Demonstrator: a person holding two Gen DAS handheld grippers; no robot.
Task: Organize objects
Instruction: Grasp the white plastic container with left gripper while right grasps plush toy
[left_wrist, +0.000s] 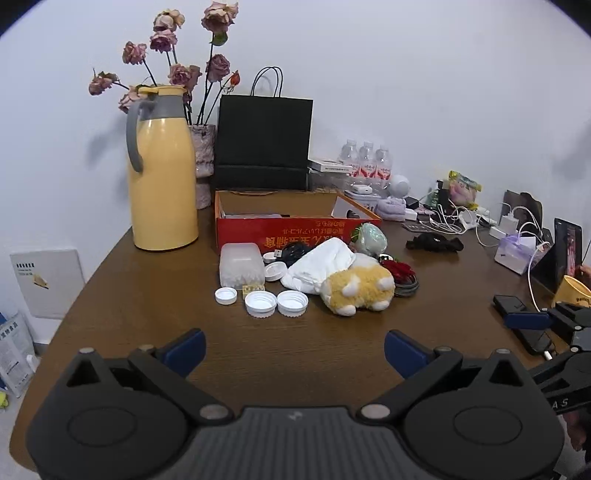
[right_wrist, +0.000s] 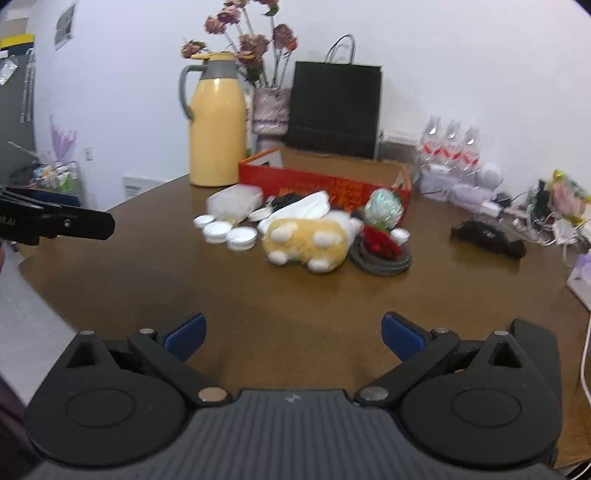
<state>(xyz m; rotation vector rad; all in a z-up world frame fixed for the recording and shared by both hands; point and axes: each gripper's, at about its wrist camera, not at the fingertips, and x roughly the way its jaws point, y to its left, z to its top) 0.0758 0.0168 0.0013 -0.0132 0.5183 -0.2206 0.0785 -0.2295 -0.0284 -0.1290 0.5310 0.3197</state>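
Both claws, left claw (left_wrist: 294, 345) and right claw (right_wrist: 293, 332), hang w/ fingers spread wide and nothing between them, well short of the pile, prob. so either can take whatever gets picked first. The loose stuff sits mid-desk (left_wrist: 147, 302) just in front of the open red box (left_wrist: 295, 230): plush toy (left_wrist: 357, 291), white cloth (left_wrist: 321, 269), three bottle caps (left_wrist: 260, 303), clear plastic case (left_wrist: 241, 266), coiled cable (right_wrist: 380, 258). It's heaped beside the box, so that's likely where it goes; nothing's gripped yet.
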